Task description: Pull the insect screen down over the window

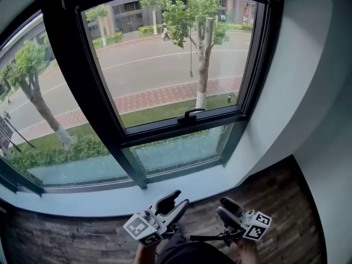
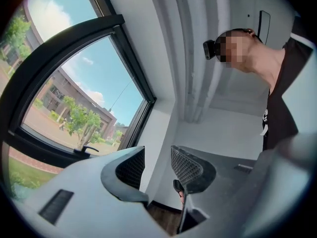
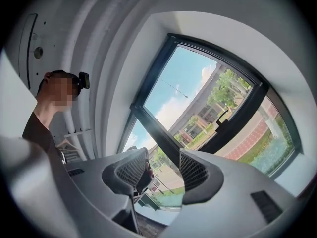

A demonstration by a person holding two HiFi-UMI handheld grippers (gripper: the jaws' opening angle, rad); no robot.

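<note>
A black-framed window point(image 1: 245, 65) fills the wall ahead, with a black handle point(image 1: 190, 114) on the bottom rail of its upper sash. A thin pull cord point(image 1: 191, 48) hangs from the top down over the glass, its end well above the handle. No insect screen shows over the pane. Both grippers are low in the head view, below the sill and apart from the window. My left gripper point(image 1: 177, 199) point(image 2: 156, 155) is open with nothing between its jaws. My right gripper point(image 1: 224, 205) point(image 3: 163, 157) is also open and empty. The handle point(image 2: 86, 149) point(image 3: 224, 117) shows in both gripper views.
A white sill point(image 1: 110, 199) runs under the window, with dark wood floor point(image 1: 286, 202) below it. A white wall point(image 1: 297, 92) closes the right side. A fixed lower pane point(image 1: 181, 150) sits under the sash. The person holding the grippers point(image 2: 282, 83) shows behind them.
</note>
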